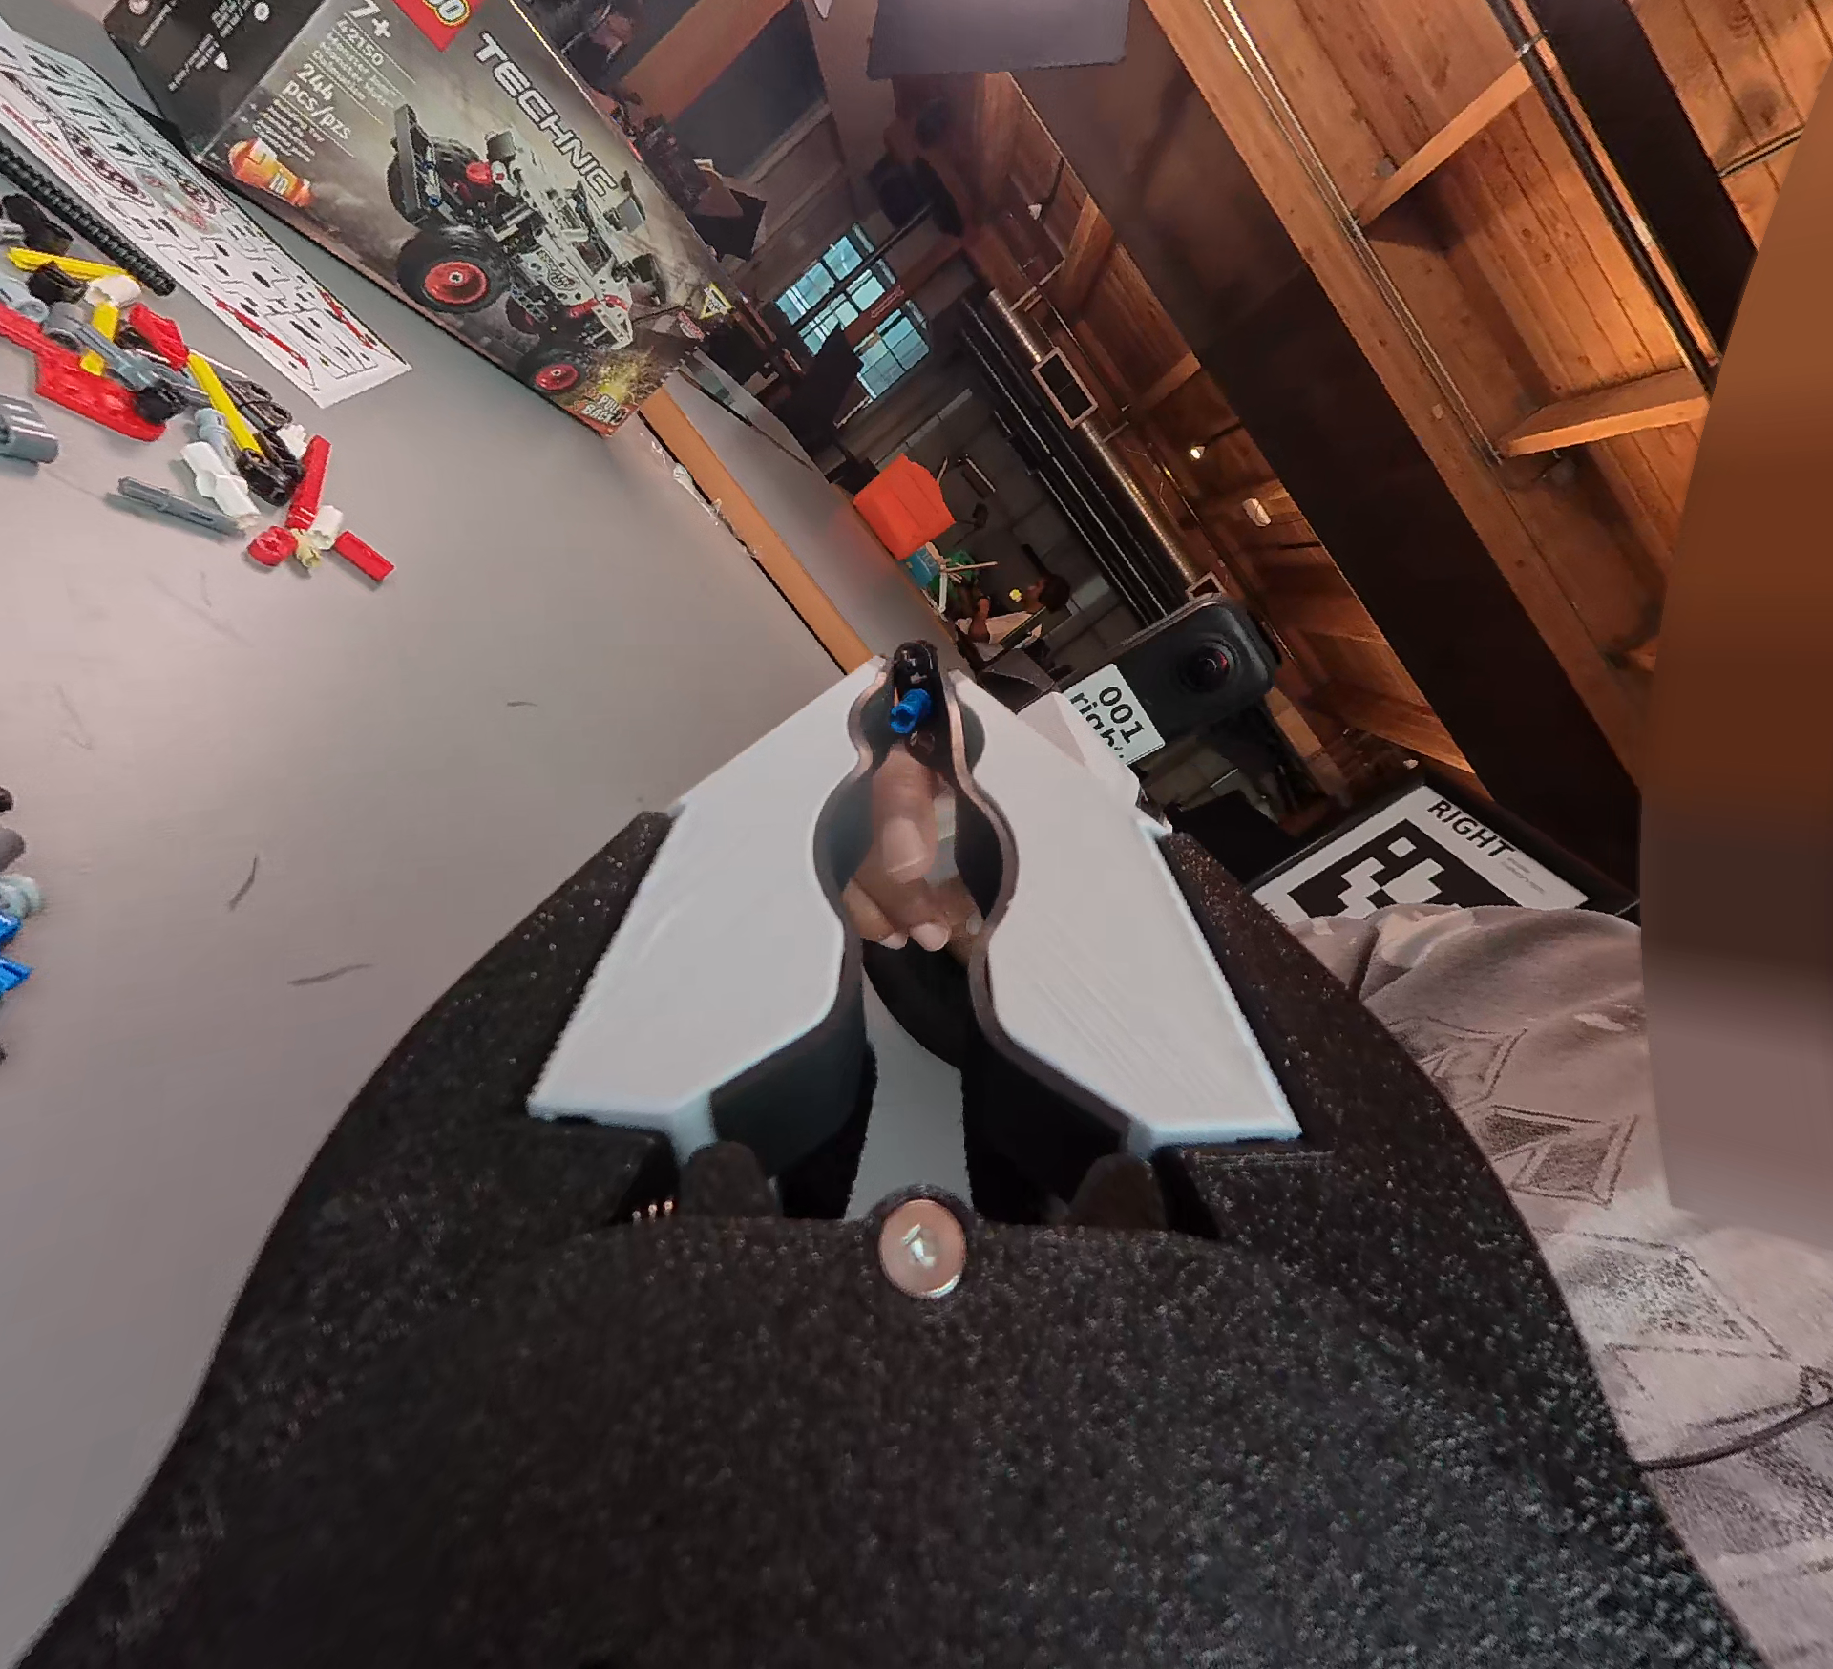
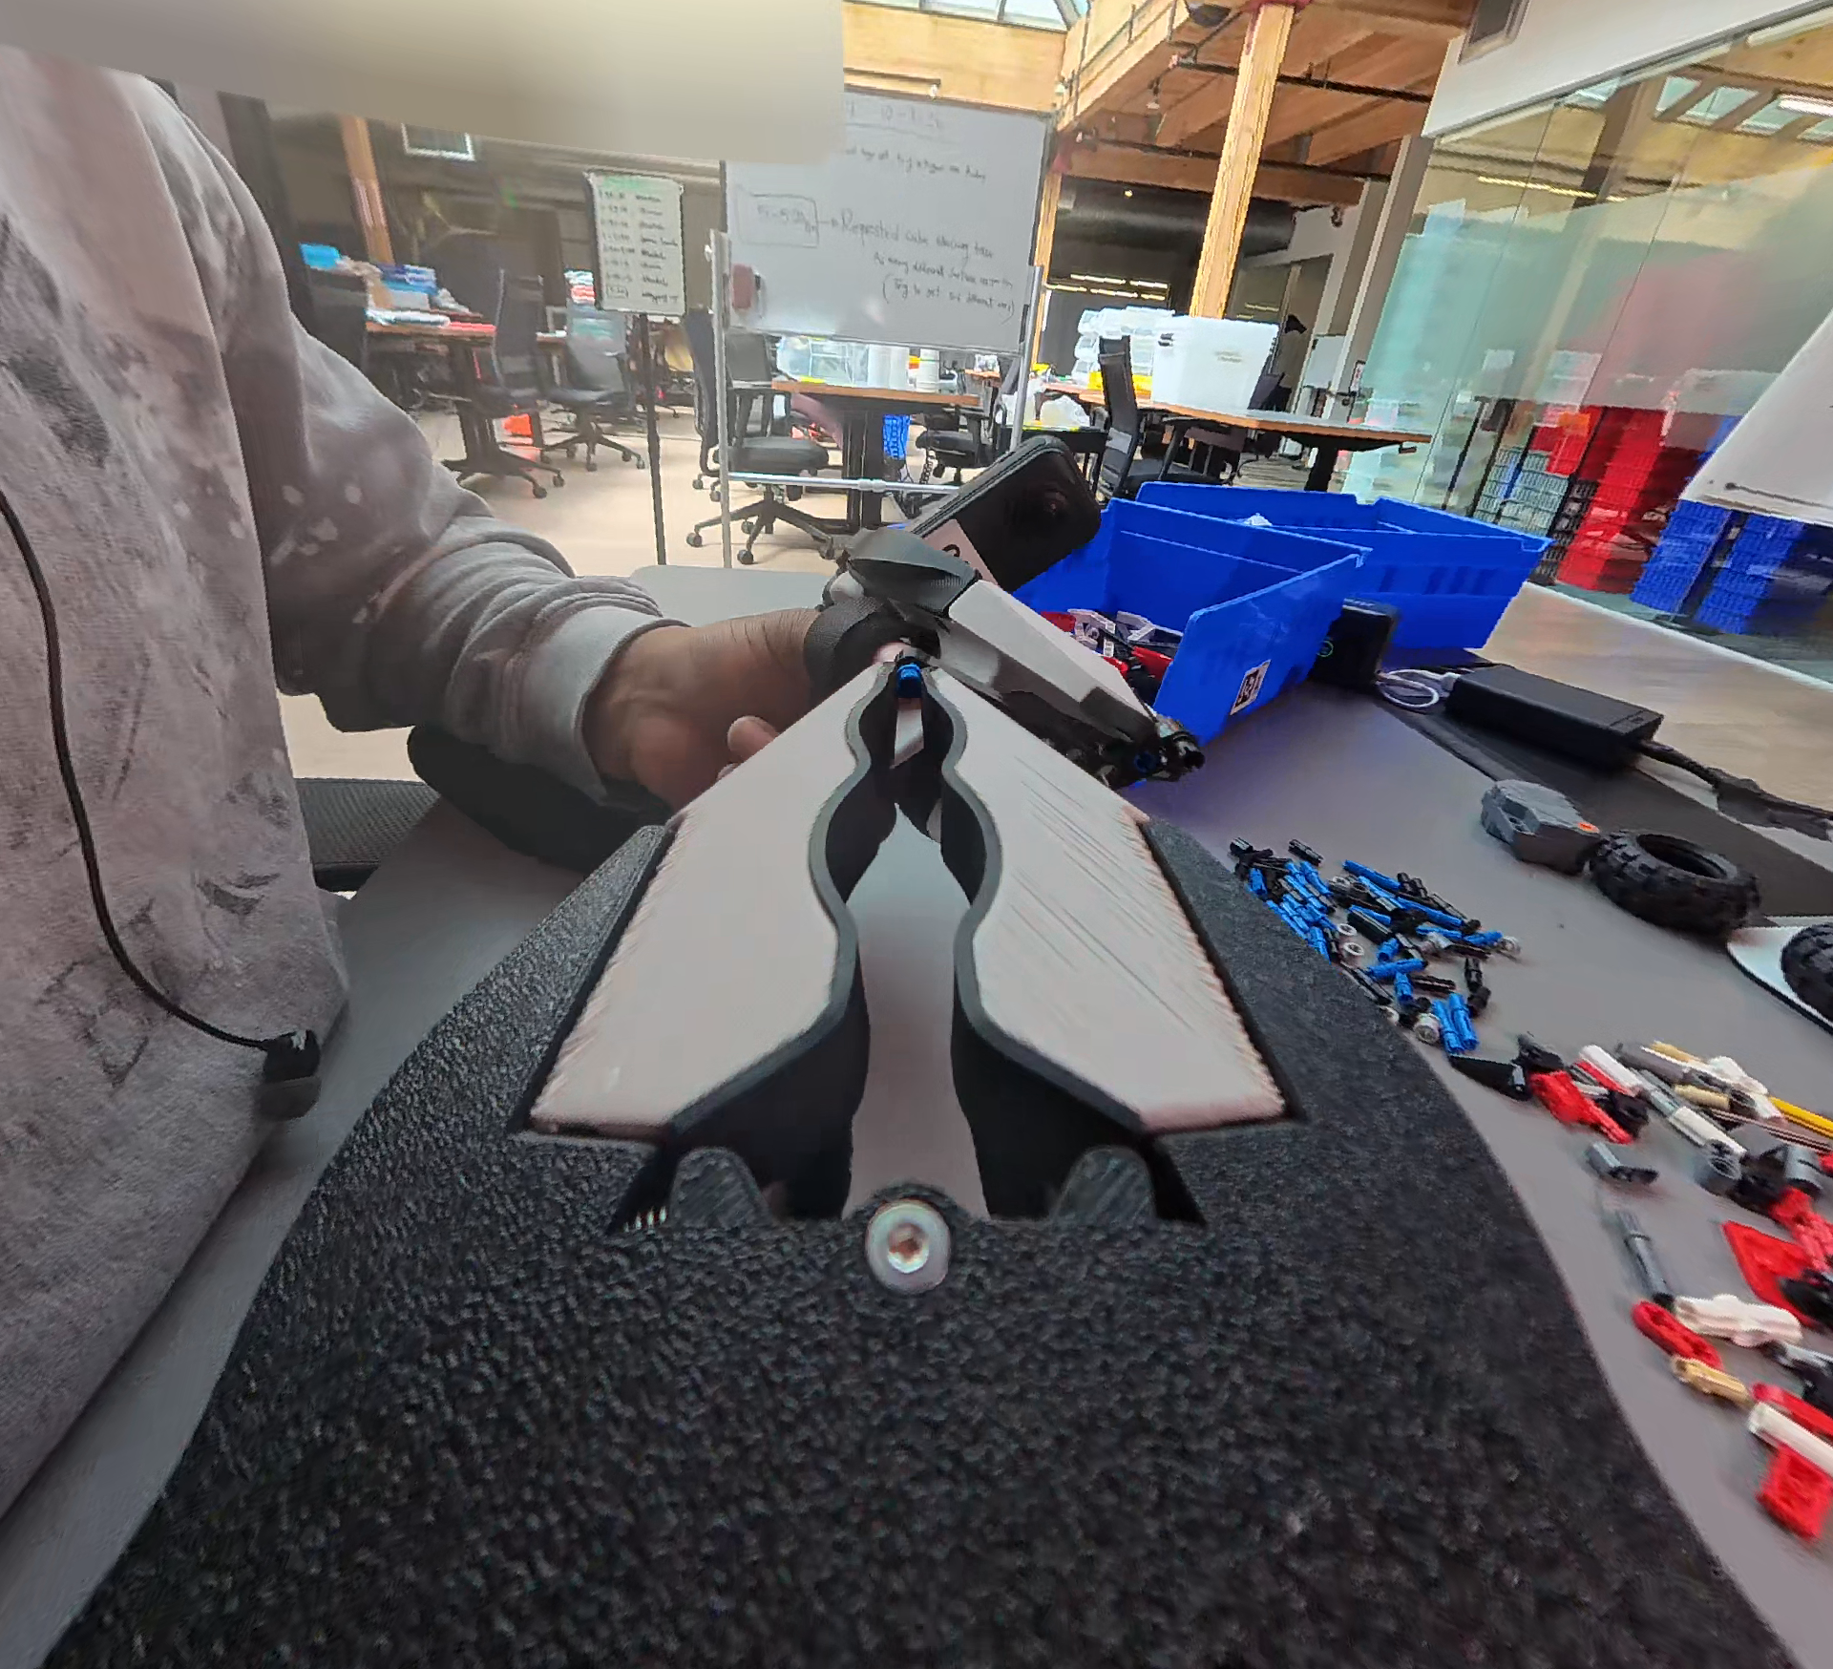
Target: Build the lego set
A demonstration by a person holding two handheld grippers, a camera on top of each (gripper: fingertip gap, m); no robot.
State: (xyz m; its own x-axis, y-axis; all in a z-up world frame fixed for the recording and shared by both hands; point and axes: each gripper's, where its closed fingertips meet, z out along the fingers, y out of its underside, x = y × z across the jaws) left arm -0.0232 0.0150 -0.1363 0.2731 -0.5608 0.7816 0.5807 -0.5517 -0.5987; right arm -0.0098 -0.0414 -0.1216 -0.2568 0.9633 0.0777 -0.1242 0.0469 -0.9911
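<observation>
My left gripper (image 1: 913,679) is shut on a small black connector (image 1: 915,661) with a blue pin (image 1: 908,714) in it, held in the air above the grey table (image 1: 397,778). It also shows in the right wrist view (image 2: 1173,746), still pinching that black piece, held by a hand (image 2: 694,709). My right gripper (image 2: 906,679) is shut on a single blue pin (image 2: 906,681) at its tips, raised near the person's hand. The right gripper's camera (image 1: 1215,664) shows beyond the left tips.
The set's box (image 1: 446,163) and a sticker sheet (image 1: 198,233) lie at the table's far side beside red, yellow and grey parts (image 1: 149,371). Blue bins (image 2: 1240,600), a pile of blue and black pins (image 2: 1379,937), a tyre (image 2: 1676,882) and red and white parts (image 2: 1736,1225) lie to the right. The gap from one gripper's tips to the other's is roughly 6 centimeters.
</observation>
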